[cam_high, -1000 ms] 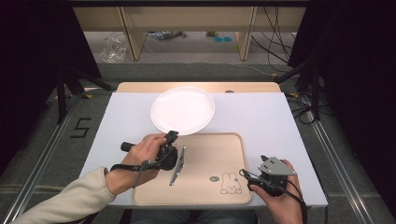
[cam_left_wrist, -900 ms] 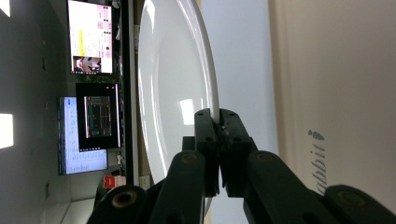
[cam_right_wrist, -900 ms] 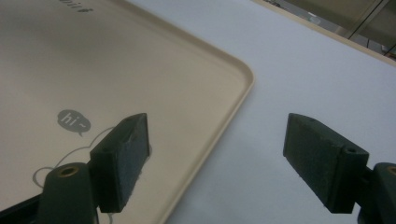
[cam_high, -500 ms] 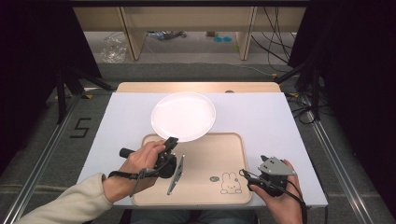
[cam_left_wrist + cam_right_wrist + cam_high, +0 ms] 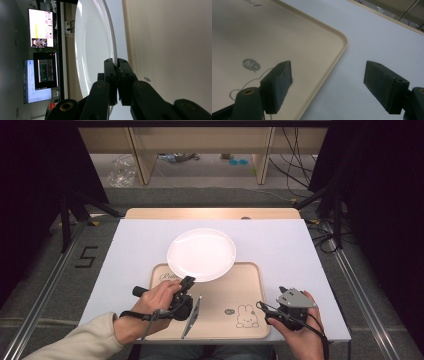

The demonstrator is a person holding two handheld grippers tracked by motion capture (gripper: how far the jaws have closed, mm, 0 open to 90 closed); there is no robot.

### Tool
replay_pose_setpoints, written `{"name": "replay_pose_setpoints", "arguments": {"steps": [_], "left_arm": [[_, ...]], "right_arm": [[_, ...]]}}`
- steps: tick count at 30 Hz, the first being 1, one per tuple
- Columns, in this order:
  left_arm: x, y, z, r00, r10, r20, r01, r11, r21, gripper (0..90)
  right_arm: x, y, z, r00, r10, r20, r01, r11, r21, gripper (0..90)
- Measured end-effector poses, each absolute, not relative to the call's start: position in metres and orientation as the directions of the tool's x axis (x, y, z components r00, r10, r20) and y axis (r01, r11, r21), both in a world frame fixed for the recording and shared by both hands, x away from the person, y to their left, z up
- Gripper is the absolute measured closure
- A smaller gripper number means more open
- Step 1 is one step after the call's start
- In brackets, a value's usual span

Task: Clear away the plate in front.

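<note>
A: Where is the white plate (image 5: 201, 254)?

B: Its near part overlaps the far edge of the beige tray (image 5: 245, 290); its far part lies over the white counter (image 5: 130, 245). The left gripper (image 5: 188, 281) pinches its near rim, jaws pressed onto the edge, as the left gripper view shows (image 5: 117, 65).

A: And the right gripper (image 5: 264, 309)?

B: Its jaws are spread wide with nothing between them, just beside the tray's near right corner (image 5: 342, 40).

A: Anything on the tray?

B: A slim metal utensil (image 5: 191, 316) lies by the left hand (image 5: 157, 300).
</note>
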State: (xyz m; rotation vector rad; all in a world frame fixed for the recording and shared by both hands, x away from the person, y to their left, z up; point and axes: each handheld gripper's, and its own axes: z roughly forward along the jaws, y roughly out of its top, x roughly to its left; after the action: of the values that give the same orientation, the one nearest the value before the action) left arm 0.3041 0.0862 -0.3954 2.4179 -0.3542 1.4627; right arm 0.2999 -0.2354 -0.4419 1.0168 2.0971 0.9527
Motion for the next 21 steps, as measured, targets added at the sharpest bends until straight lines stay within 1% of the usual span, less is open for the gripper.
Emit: {"name": "replay_pose_setpoints", "arguments": {"steps": [12, 21], "left_arm": [[0.292, 0.086, -0.412, 0.492, -0.093, 0.866, -0.373, -0.921, 0.113, 86.7], [0.286, 0.085, -0.425, 0.539, -0.115, 0.835, -0.379, -0.918, 0.118, 86.6]], "right_arm": [[0.3, -0.235, -0.442, -0.517, 0.83, -0.21, 0.389, 0.446, 0.806, 23.6], [0.3, -0.235, -0.442, -0.517, 0.83, -0.209, 0.39, 0.446, 0.805, 23.6]]}}
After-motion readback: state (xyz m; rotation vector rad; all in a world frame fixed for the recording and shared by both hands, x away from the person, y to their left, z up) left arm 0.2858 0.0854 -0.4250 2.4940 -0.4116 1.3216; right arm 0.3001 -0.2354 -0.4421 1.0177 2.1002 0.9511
